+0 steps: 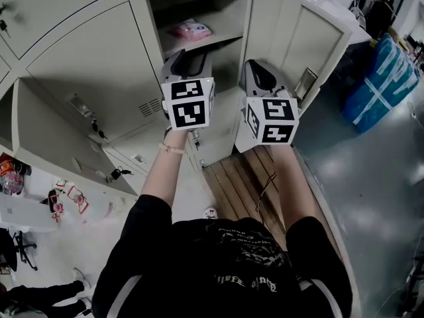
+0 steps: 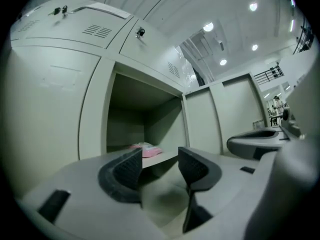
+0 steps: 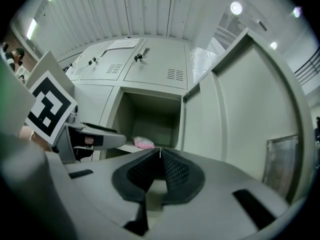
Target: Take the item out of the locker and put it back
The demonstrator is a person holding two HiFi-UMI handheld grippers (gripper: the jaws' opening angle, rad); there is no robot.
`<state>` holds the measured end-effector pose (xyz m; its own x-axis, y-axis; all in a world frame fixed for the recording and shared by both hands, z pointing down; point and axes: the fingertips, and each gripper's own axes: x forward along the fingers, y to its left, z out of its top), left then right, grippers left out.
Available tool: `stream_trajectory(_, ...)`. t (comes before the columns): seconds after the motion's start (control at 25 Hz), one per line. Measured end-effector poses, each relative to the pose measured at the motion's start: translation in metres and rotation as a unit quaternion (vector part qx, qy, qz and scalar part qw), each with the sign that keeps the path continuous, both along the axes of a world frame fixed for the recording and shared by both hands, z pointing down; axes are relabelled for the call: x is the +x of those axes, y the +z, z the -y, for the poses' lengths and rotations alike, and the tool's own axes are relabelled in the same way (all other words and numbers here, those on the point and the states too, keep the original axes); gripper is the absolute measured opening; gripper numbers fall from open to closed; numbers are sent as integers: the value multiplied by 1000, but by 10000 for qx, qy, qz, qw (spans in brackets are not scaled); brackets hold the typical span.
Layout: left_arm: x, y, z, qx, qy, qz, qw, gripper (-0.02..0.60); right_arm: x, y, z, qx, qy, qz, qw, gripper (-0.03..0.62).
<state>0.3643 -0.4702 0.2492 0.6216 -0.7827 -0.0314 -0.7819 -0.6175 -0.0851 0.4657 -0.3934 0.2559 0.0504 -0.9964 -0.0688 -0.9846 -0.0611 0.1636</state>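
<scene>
The left gripper (image 2: 159, 159) gapes wide, empty; the right gripper (image 3: 160, 154) is clenched on nothing. At twelve o'clock beyond both, a small pink packet (image 1: 191, 30) lies on the locker shelf (image 1: 224, 24).

Location type: a locker area inside an industrial hall. Grey metal lockers (image 1: 86, 71) with keyed doors are standing in stacked rows on a glossy grey floor (image 1: 371, 177). A ribbed panel ceiling (image 3: 150, 9) is carrying round lights (image 2: 208, 27). A slatted wooden platform (image 1: 228, 177) is lying at the lockers' base.
</scene>
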Motion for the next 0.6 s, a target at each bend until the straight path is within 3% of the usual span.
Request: stream_trajectory(0.6,-55,35,-89,97,-121,68,9999,219,-11,18,-97,152,-74,20,9999,6)
